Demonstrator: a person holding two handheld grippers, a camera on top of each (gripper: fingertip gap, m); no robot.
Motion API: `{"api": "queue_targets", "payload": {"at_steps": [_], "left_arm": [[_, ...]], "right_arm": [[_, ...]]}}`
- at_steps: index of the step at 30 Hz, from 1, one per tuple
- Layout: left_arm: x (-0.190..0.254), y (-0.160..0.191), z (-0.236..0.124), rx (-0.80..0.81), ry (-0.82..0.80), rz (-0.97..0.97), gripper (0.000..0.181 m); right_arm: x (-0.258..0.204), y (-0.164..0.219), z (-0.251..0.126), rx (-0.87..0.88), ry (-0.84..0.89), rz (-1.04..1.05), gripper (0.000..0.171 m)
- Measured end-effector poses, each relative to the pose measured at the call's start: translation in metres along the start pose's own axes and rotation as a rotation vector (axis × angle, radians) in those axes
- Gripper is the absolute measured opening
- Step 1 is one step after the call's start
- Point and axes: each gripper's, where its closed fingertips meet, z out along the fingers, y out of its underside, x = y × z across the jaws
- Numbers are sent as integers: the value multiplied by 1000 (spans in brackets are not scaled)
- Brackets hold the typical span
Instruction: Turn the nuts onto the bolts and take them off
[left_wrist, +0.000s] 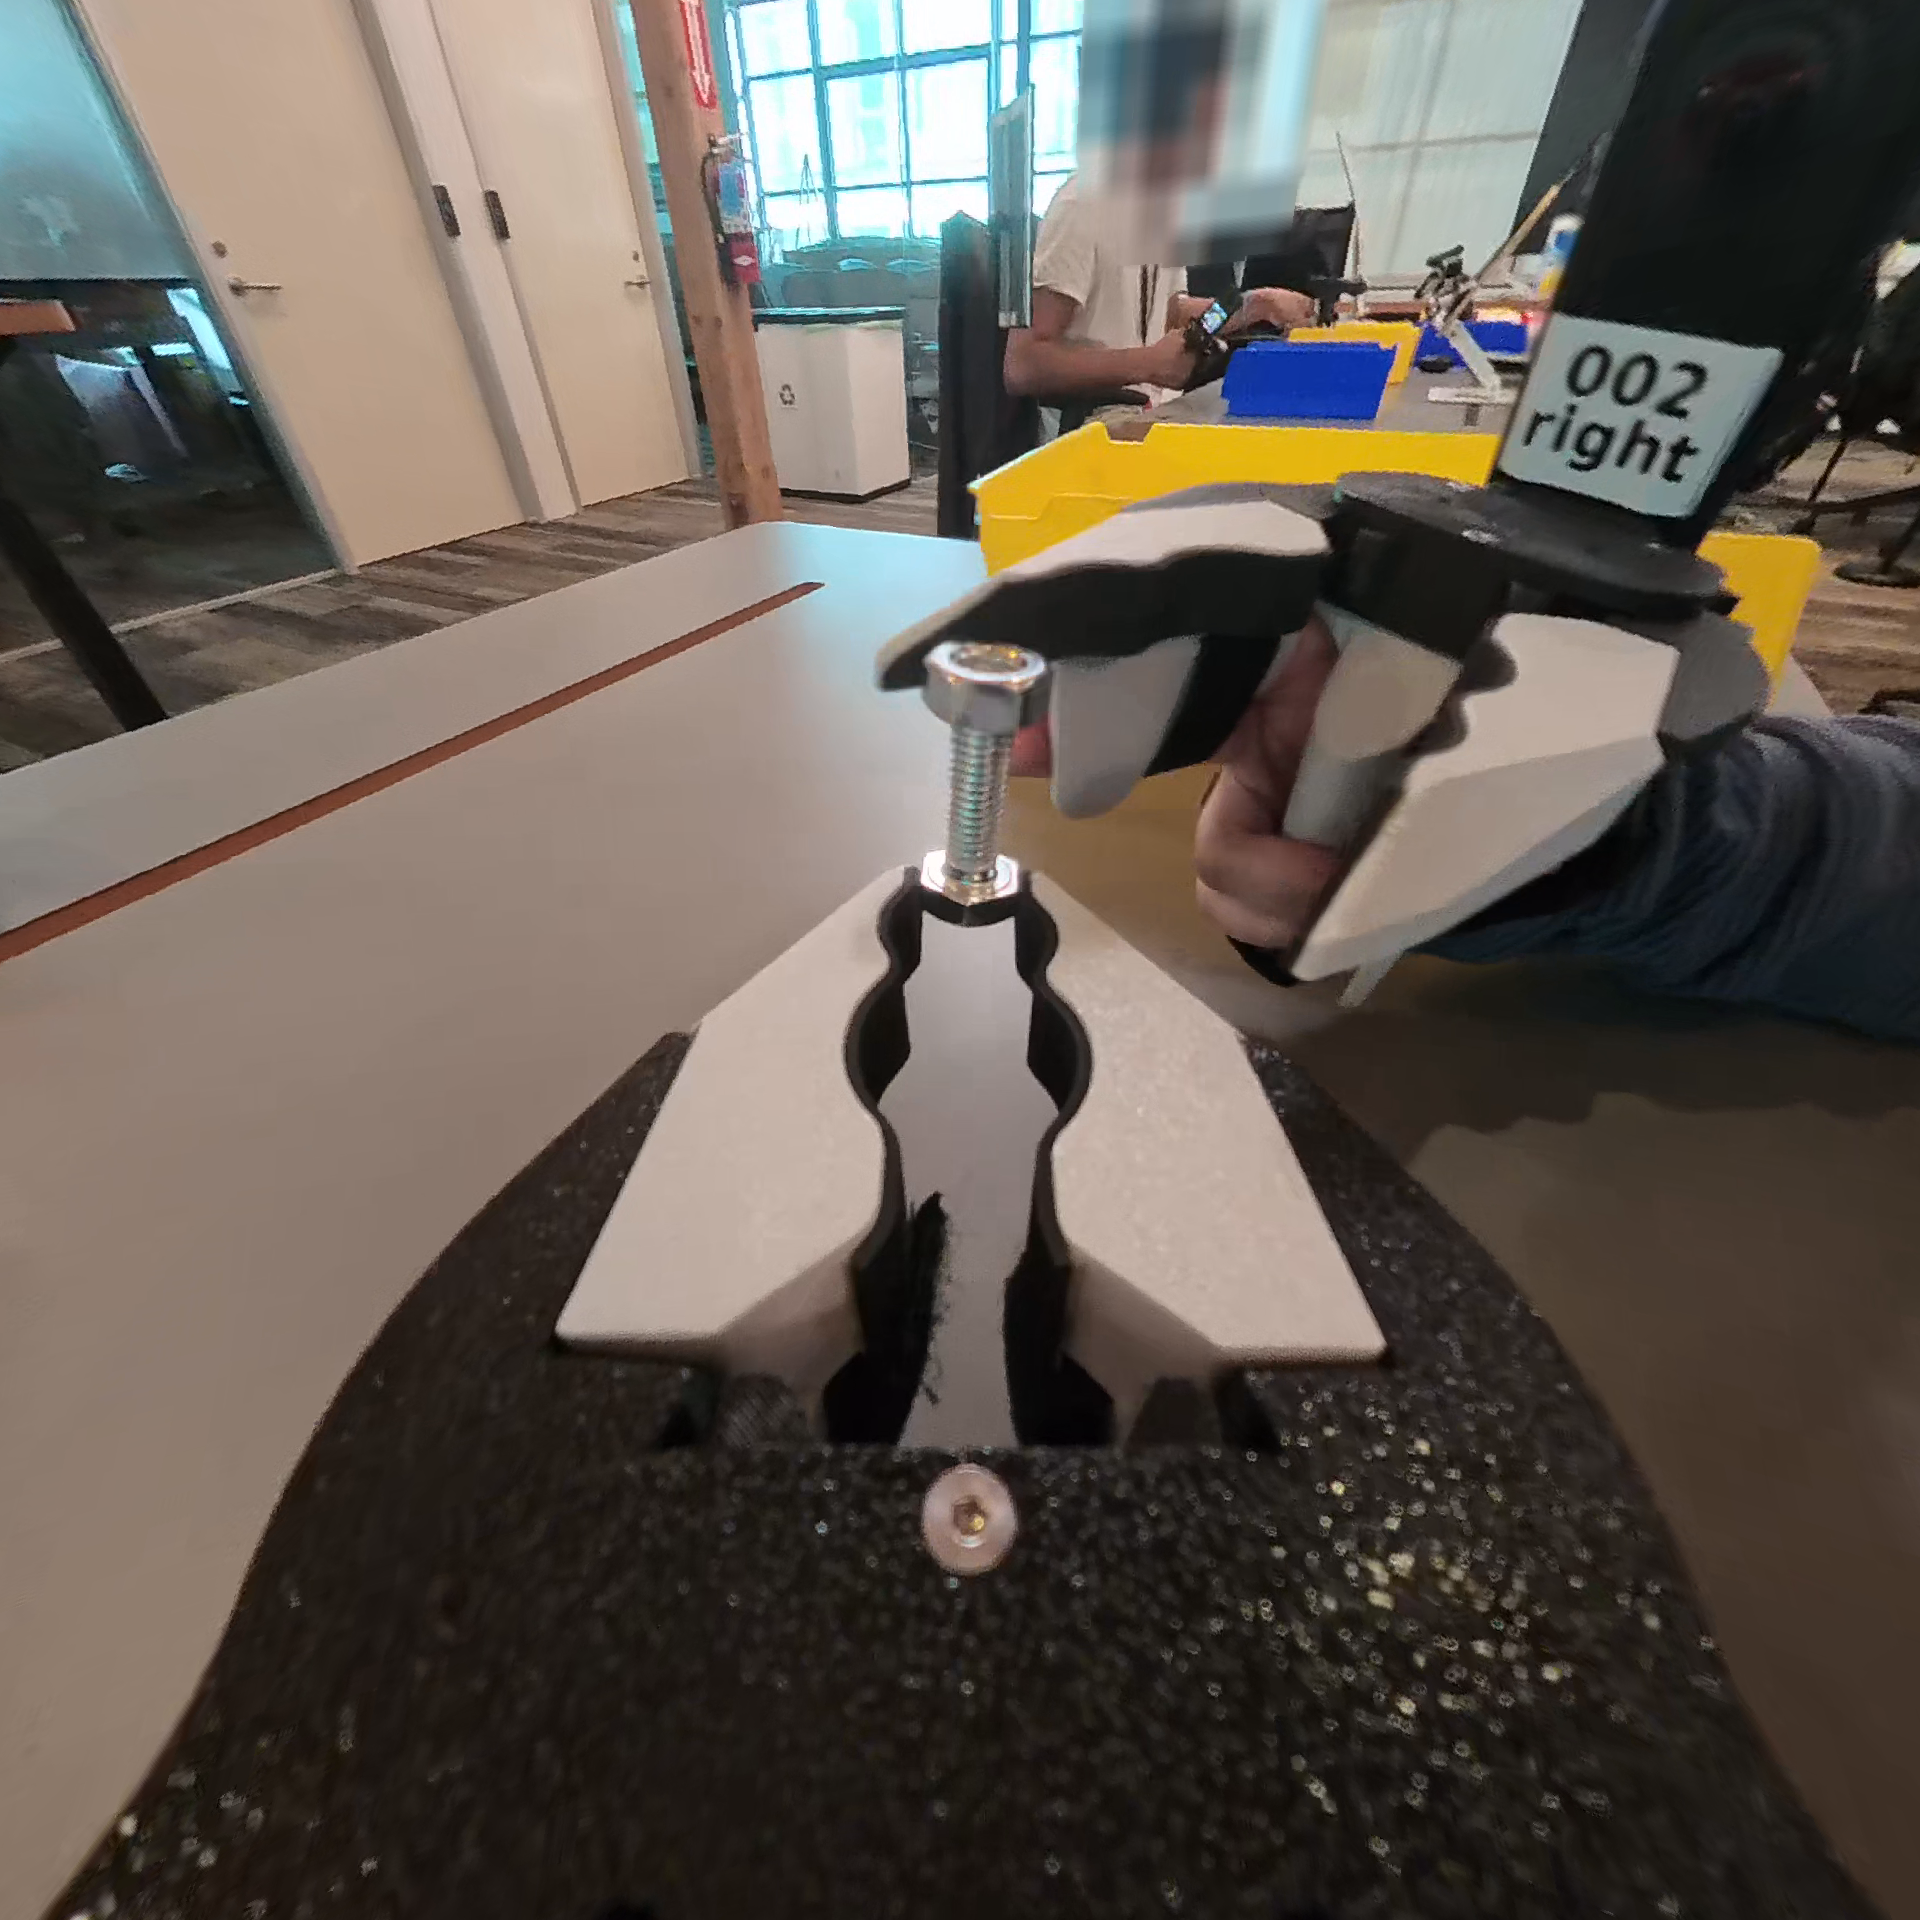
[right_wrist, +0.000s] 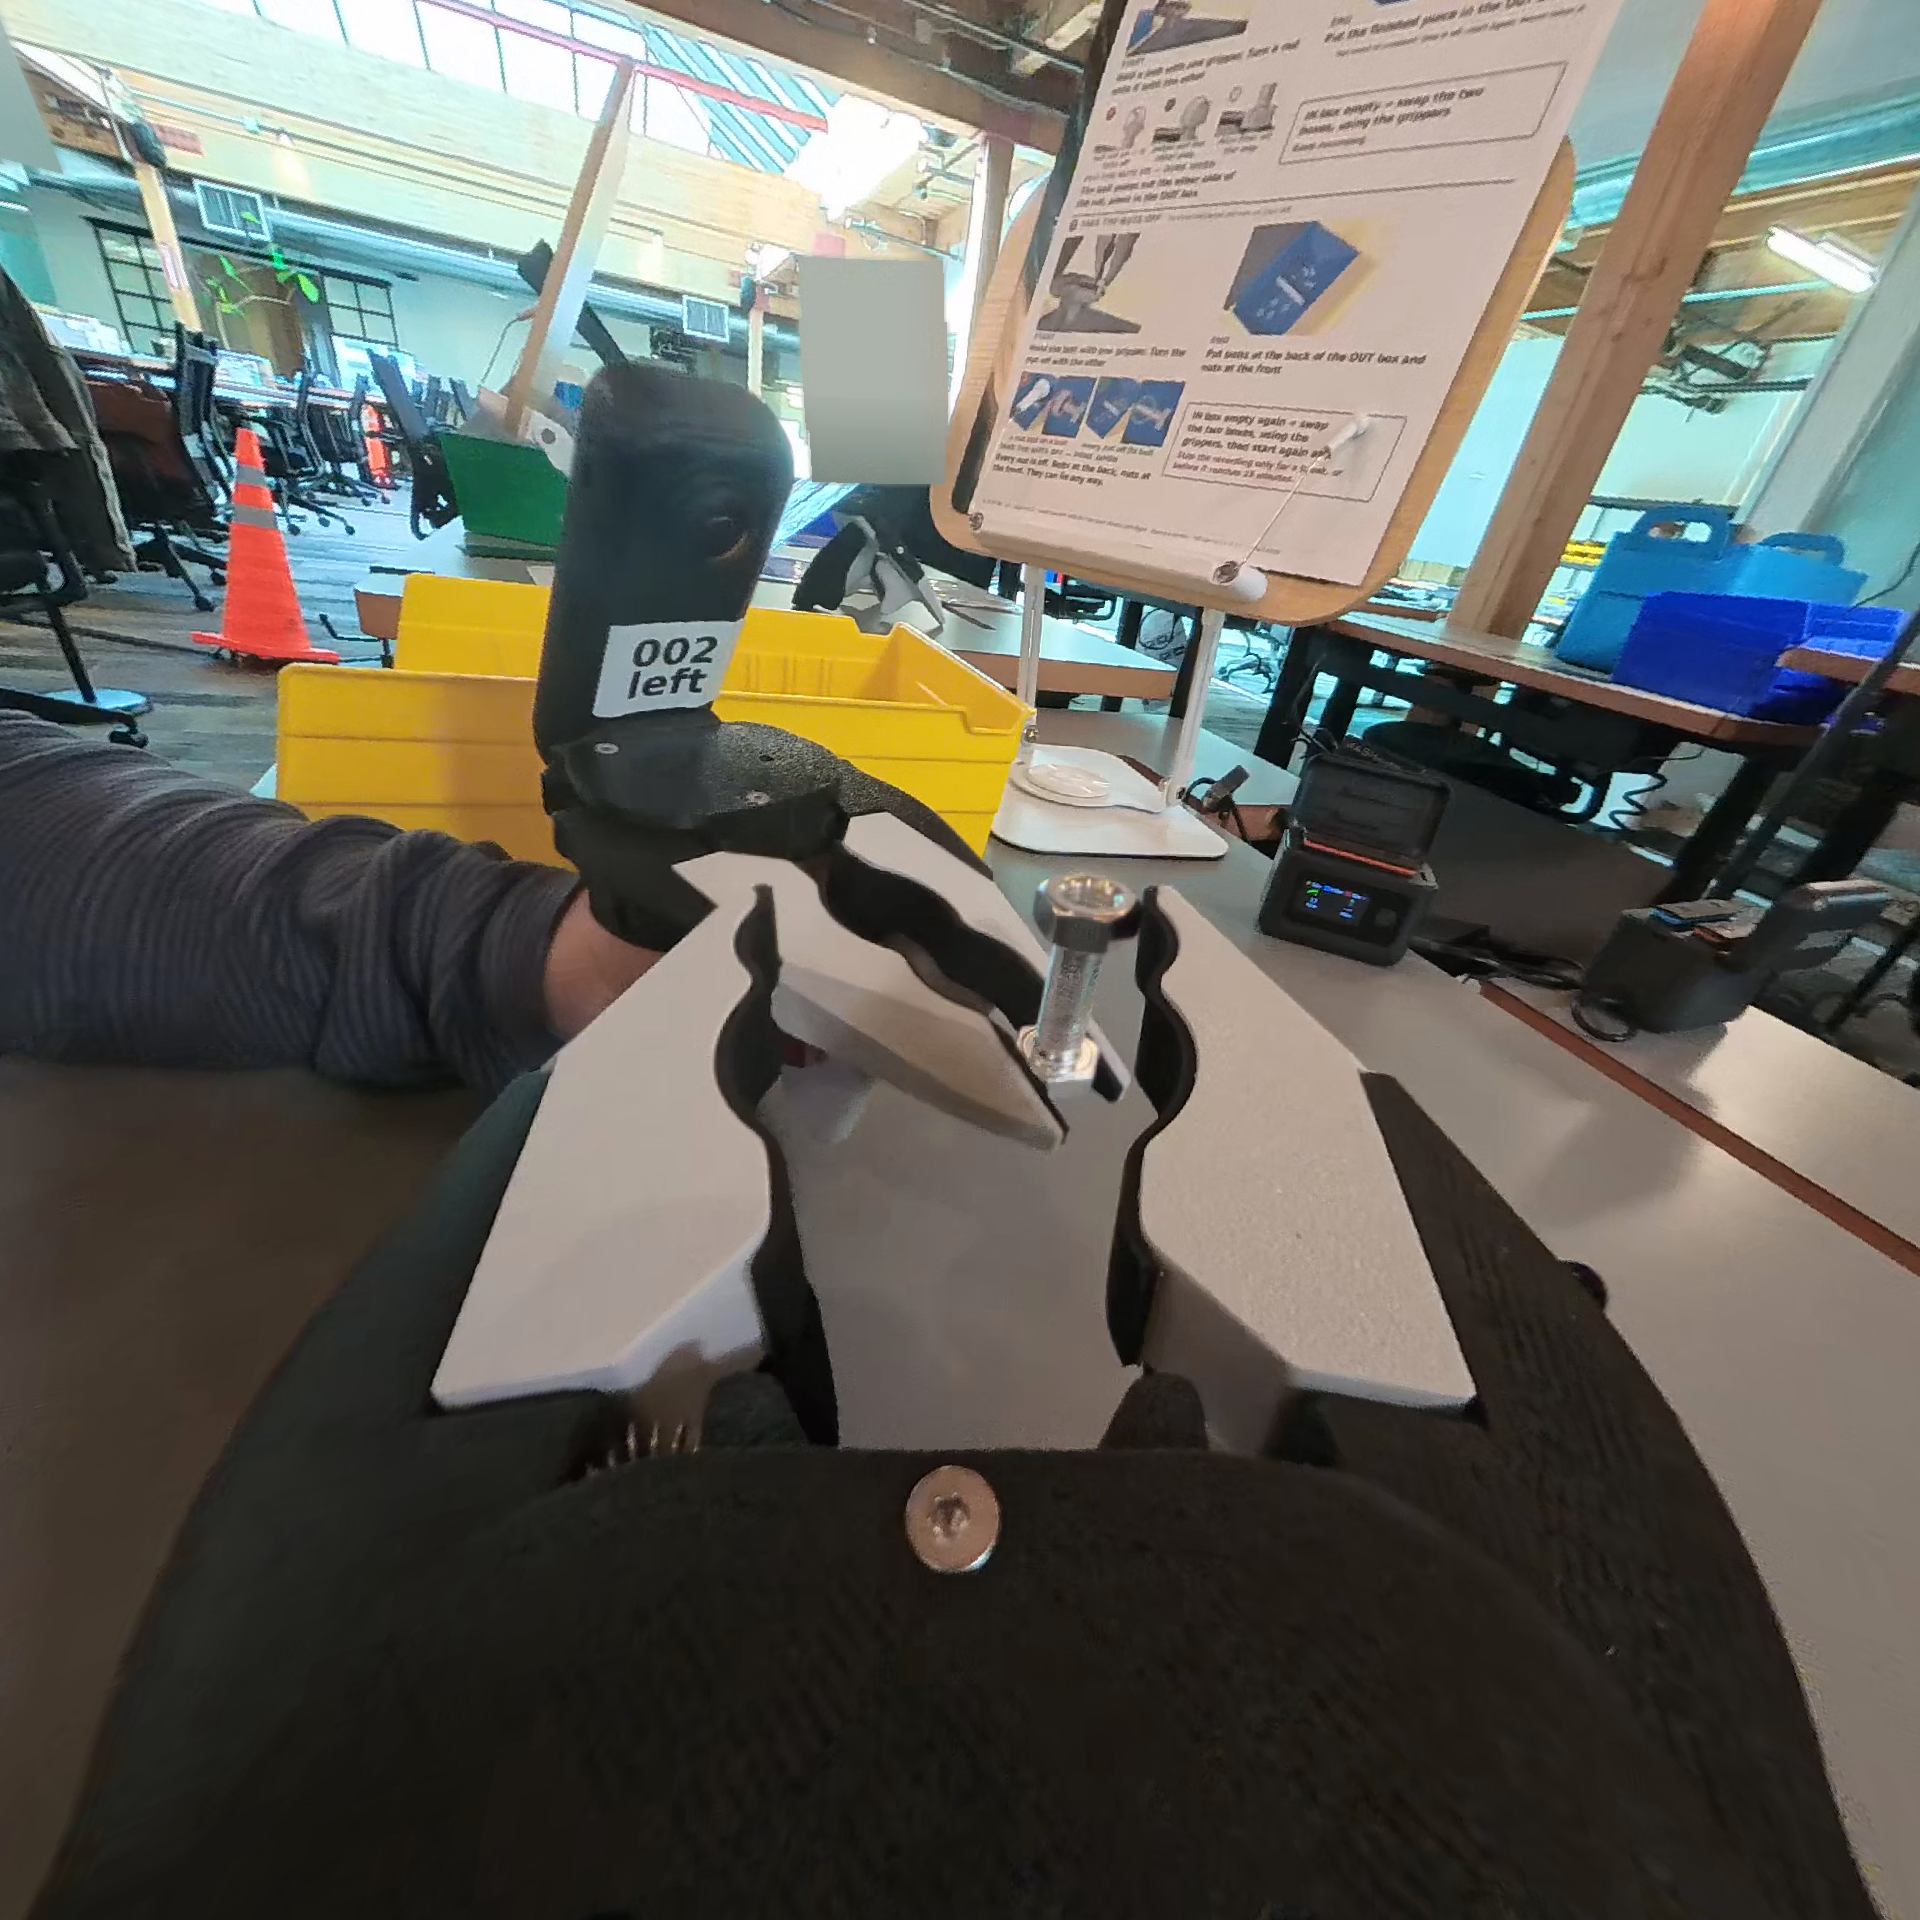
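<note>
While the left gripper (left_wrist: 971, 902) pinches a hex nut (left_wrist: 974, 885) between its fingertips, jaws closed down to the nut's width, a bolt (left_wrist: 978, 764) stands upright from that nut, threaded shank down, hex head at 12 o'clock. Both are held above the grey table (left_wrist: 364, 935), near its middle.

Right gripper (right_wrist: 951, 914): jaws spread wide, holding nothing; its right finger (right_wrist: 1226, 1122) sits just beside the bolt head at 3 o'clock, and contact cannot be judged. In the left wrist view this gripper arrives from 2 o'clock, one finger over the bolt head.

Yellow bin (left_wrist: 1195, 468): behind the grippers, 1 o'clock in the left wrist view.

Instruction board on white stand (right_wrist: 1247, 312): 1 o'clock in the right wrist view
</note>
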Motion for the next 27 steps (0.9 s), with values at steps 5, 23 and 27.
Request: {"api": "queue_targets", "payload": {"at_steps": [5,23,27], "left_arm": [[-18,-5,-9,54,-36,-140,16],[4,-3,-2,22,55,-55,16],[21,1,4,-15,102,29,16]], "right_arm": [[3,-4,-3,18,5,9,58],[3,-8,0,52,5,50,73],[-6,-4,3,31,-35,46,74]]}}
